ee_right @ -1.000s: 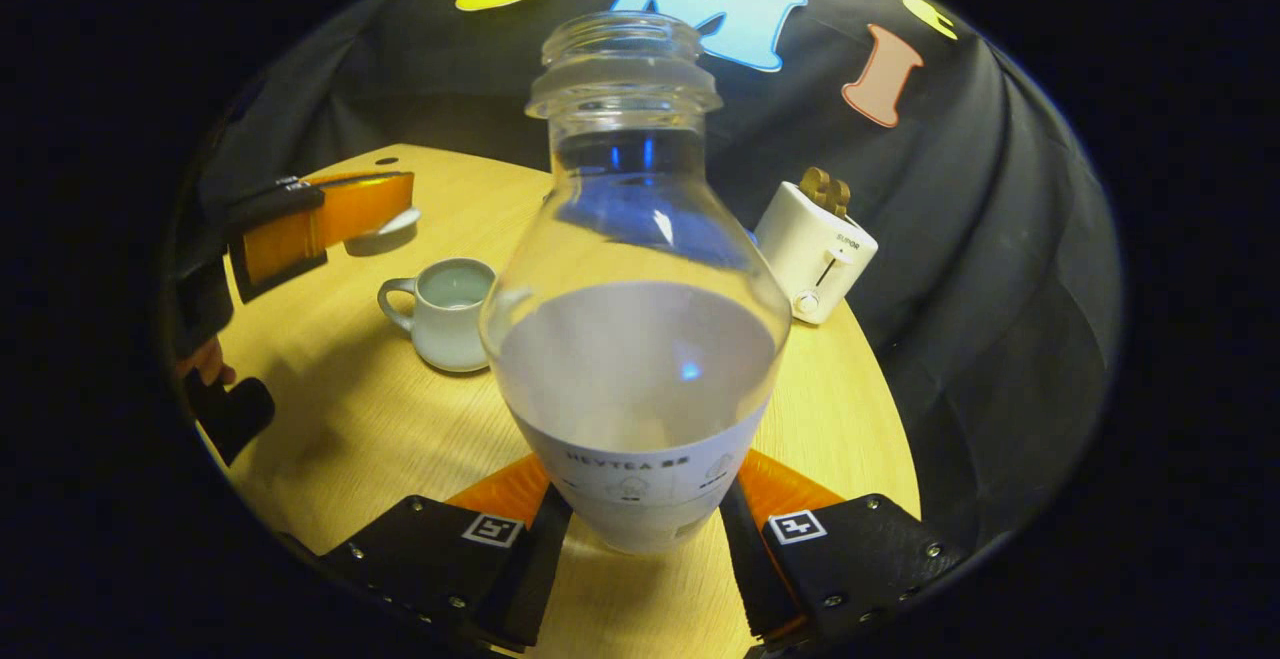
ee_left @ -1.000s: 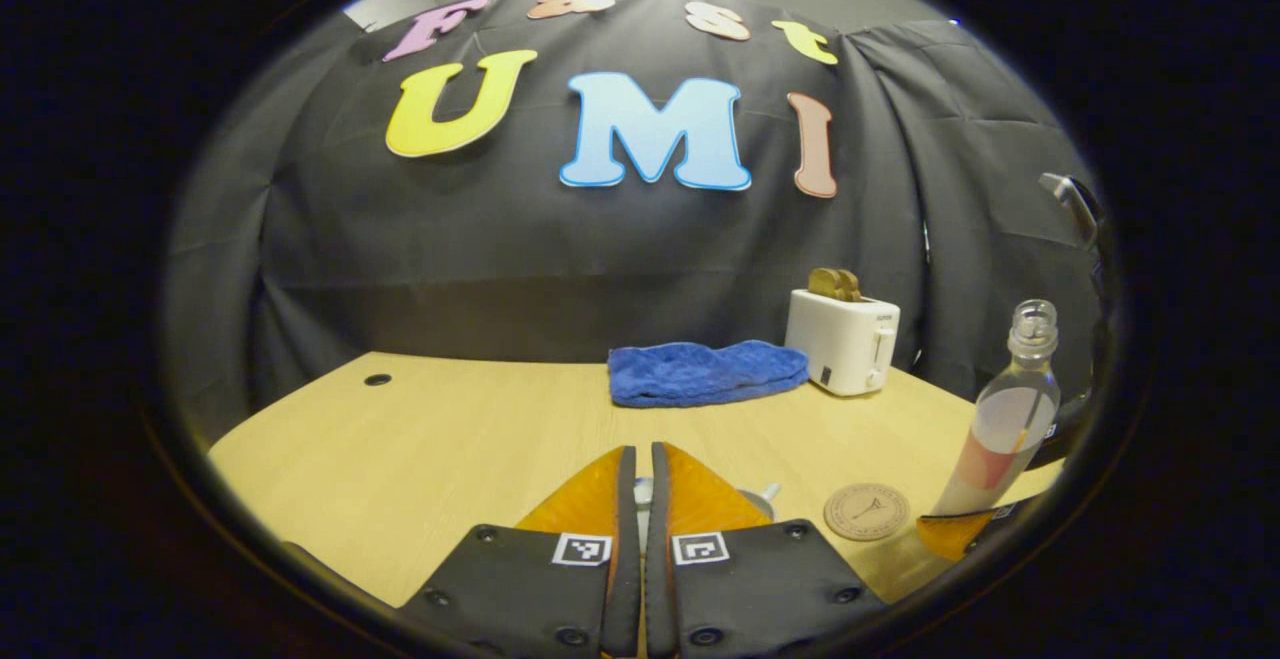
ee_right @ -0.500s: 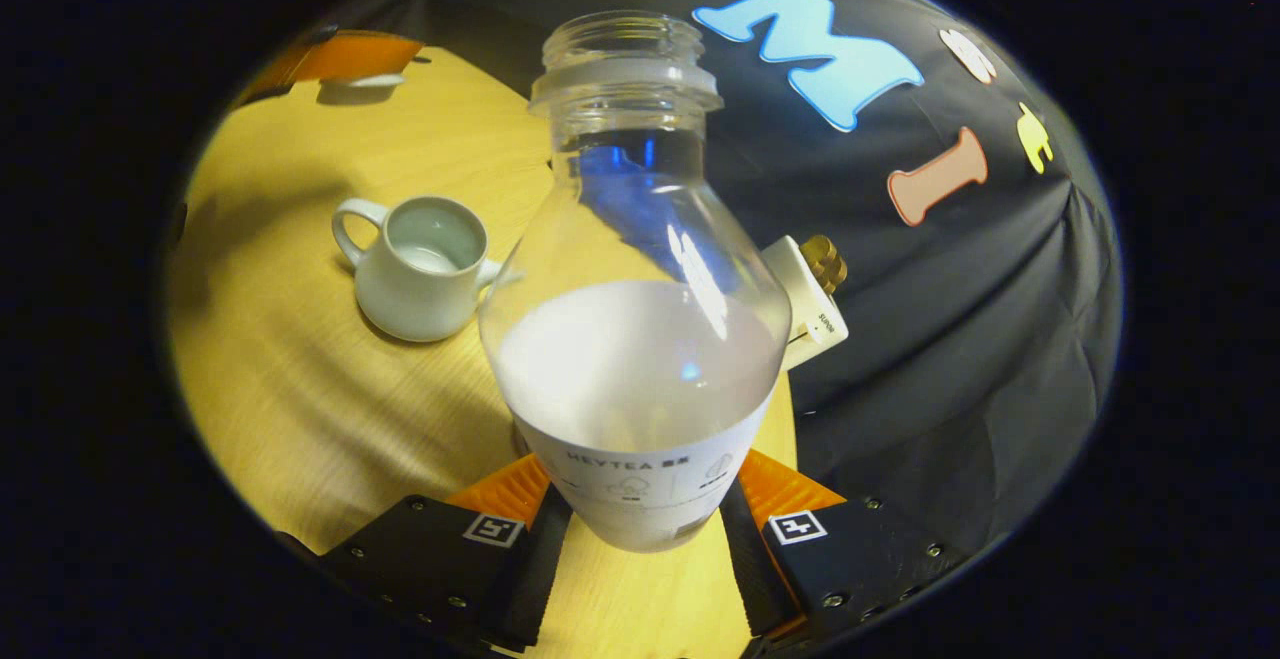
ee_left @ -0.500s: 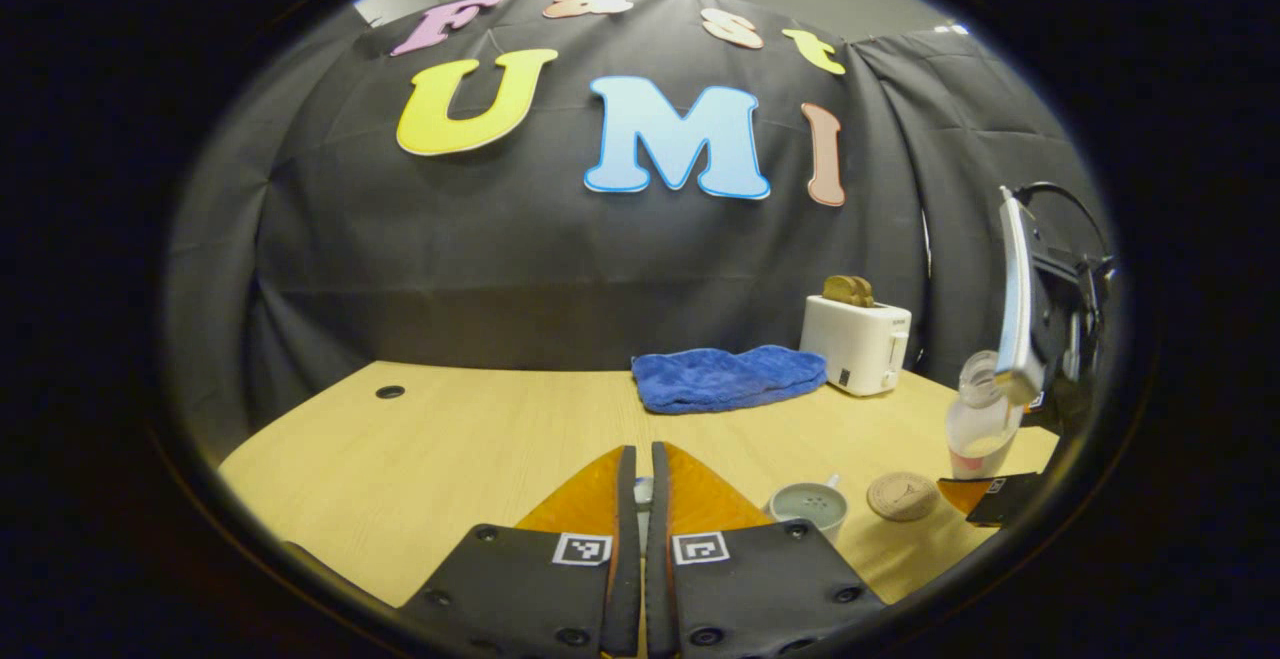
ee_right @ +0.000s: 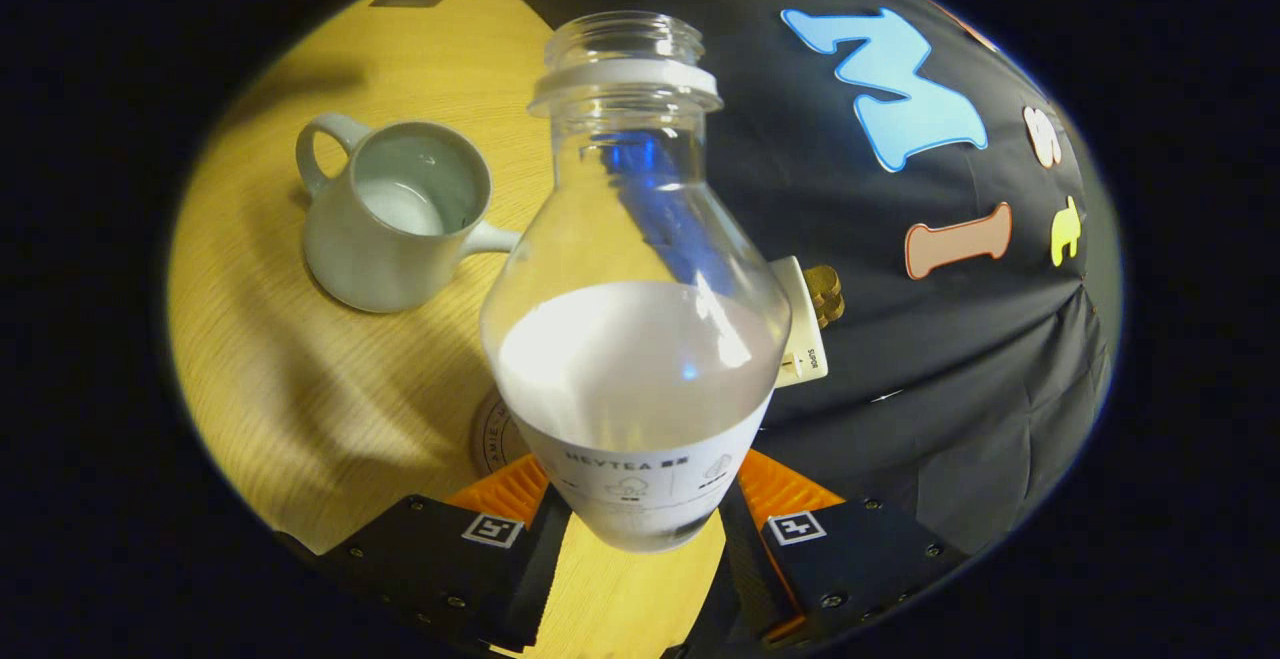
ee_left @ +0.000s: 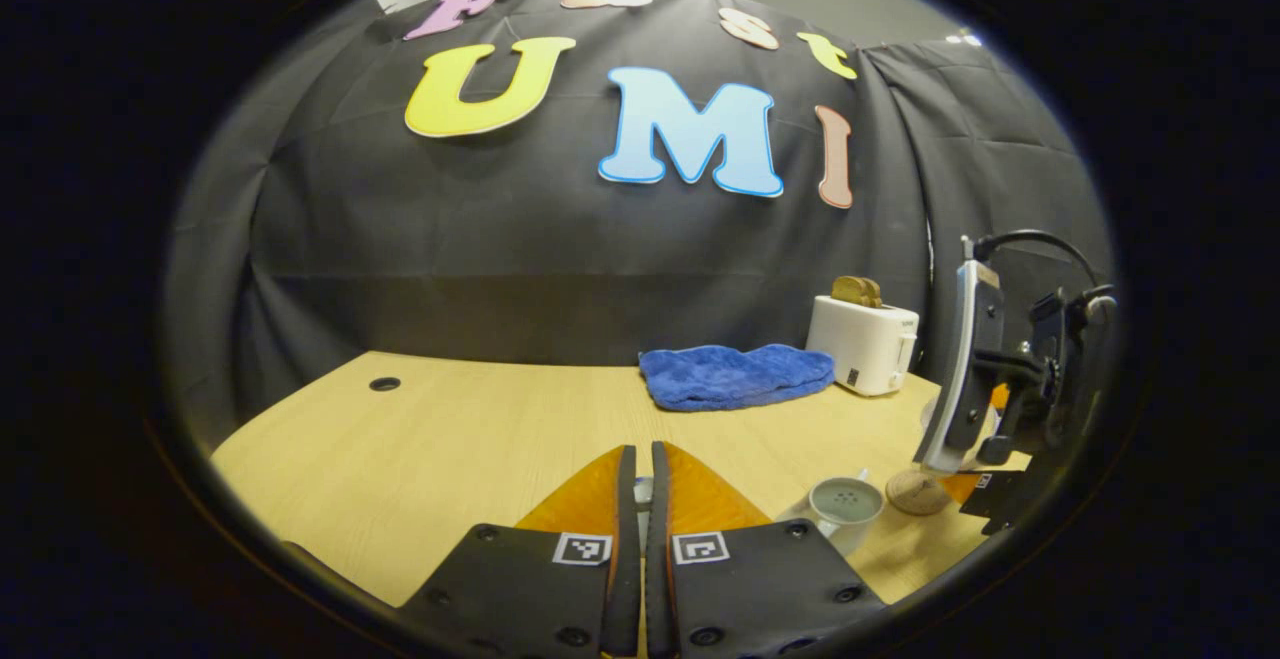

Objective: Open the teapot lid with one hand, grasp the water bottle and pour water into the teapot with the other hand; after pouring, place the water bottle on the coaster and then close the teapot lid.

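Right gripper view: the right hand-held gripper [ee_right: 645,529] clamps the water bottle [ee_right: 635,339] low on its labelled base, both fingers pressing its sides.
Bottle: uncapped, partly filled, held above the tabletop [ee_right: 300,379] beside the open teapot [ee_right: 395,214].
Coaster: partly visible under the bottle [ee_right: 492,437].
Left hand-held gripper [ee_left: 643,509]: closed, with something pale pinched between its fingers, probably the lid; I cannot tell for sure.
Handling: clear smooth plastic, likely slippery; water shifts the weight when tilted, so a low, firm grip suits.
Teapot: ceramic, breakable; pour gently.
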